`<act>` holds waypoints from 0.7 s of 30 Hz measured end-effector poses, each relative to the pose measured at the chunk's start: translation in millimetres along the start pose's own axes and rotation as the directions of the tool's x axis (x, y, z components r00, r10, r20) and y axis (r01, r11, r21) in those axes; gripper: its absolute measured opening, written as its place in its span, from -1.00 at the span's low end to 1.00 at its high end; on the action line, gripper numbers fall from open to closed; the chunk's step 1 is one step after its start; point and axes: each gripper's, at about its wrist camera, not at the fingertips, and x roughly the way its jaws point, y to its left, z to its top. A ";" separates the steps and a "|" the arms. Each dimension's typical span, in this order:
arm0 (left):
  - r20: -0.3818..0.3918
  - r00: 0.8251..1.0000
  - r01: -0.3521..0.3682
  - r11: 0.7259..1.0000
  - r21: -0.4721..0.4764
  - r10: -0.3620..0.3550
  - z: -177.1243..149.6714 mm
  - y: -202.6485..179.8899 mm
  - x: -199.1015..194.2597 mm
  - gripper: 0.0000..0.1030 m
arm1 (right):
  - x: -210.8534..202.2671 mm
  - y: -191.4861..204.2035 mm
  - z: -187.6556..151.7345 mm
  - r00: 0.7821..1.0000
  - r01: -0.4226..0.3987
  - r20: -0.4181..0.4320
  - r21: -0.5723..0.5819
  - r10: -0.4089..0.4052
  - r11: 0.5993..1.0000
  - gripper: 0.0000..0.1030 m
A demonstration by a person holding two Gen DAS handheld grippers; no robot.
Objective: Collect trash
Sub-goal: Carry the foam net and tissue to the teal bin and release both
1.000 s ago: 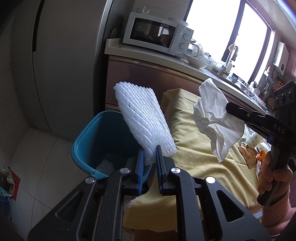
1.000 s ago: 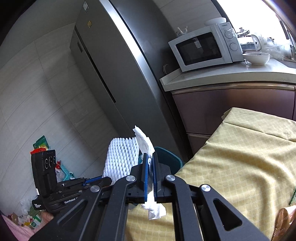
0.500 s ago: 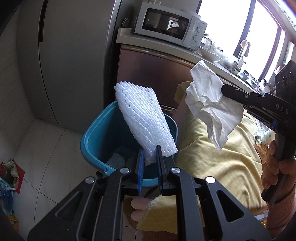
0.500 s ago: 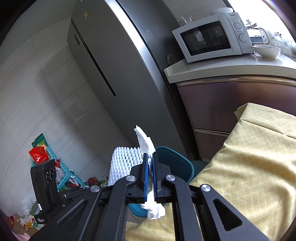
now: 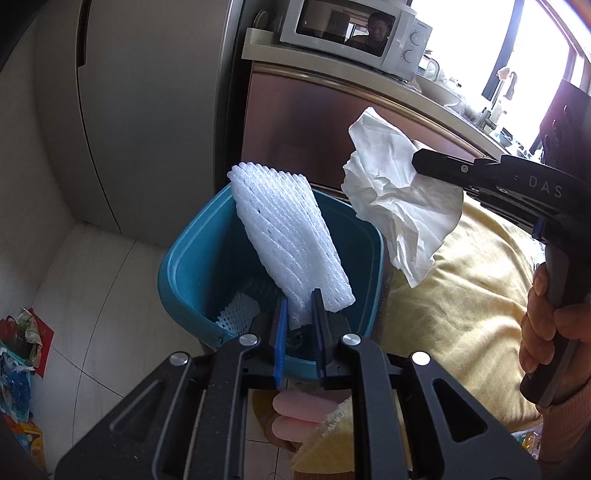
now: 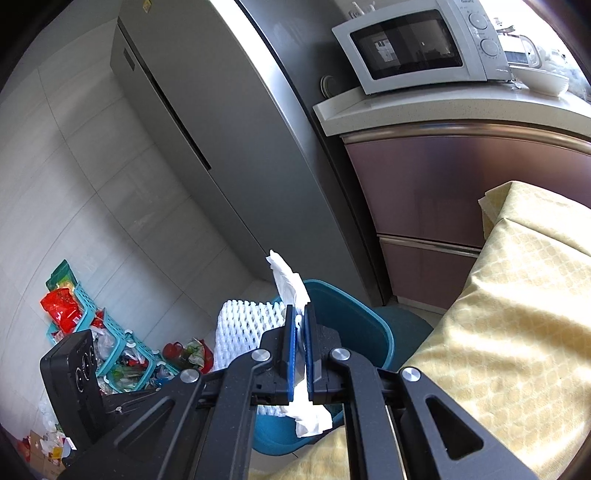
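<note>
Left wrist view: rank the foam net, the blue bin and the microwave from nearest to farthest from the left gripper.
1. Foam net: clamped in the left gripper, standing up over the bin.
2. Blue bin: on the floor just beyond the fingertips.
3. Microwave: far back on the counter, upper right.

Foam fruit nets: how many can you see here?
2. One foam fruit net is clamped in the left gripper above the blue bin; another net lies inside it. More may be hidden.
</note>
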 end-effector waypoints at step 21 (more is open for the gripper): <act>-0.071 0.997 0.004 0.999 -0.053 -0.007 6.3 -12.7 76.5 -0.61 | 40.8 -14.1 -7.6 0.996 0.060 -0.076 0.057 -0.056 0.997 -0.76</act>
